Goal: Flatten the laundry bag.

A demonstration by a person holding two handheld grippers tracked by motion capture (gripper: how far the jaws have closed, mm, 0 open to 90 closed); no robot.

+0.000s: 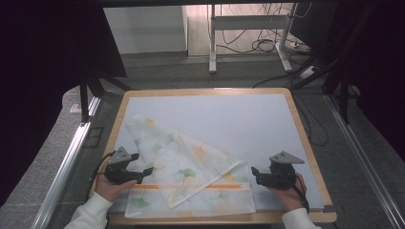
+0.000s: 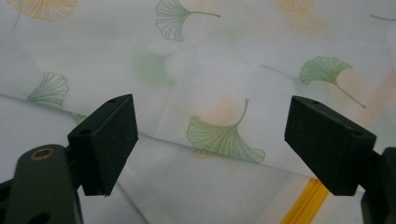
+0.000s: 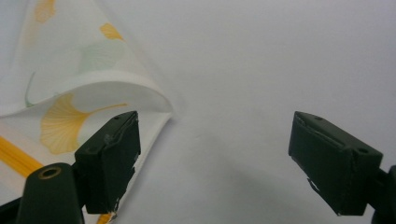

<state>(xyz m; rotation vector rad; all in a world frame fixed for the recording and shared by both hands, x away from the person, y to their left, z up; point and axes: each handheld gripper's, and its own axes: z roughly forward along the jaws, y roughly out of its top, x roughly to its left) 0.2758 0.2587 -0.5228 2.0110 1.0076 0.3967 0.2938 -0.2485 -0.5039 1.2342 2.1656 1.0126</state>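
Note:
A thin white cloth (image 1: 184, 167) printed with green and orange ginkgo leaves lies partly folded on the white table cover, an orange stripe (image 1: 157, 186) along its near part. My left gripper (image 1: 147, 171) is open at the cloth's left side, its jaws wide apart just above the folded edge (image 2: 219, 140). My right gripper (image 1: 254, 172) is open too, beside the cloth's right corner. In the right gripper view that curled corner (image 3: 140, 88) lies by the left jaw, with bare cover between the jaws.
The table (image 1: 305, 143) has a wooden rim and a white cover. A metal rail (image 1: 67, 162) runs along the left, another rail (image 1: 367, 162) along the right. A desk frame (image 1: 248, 24) and cables stand on the floor beyond.

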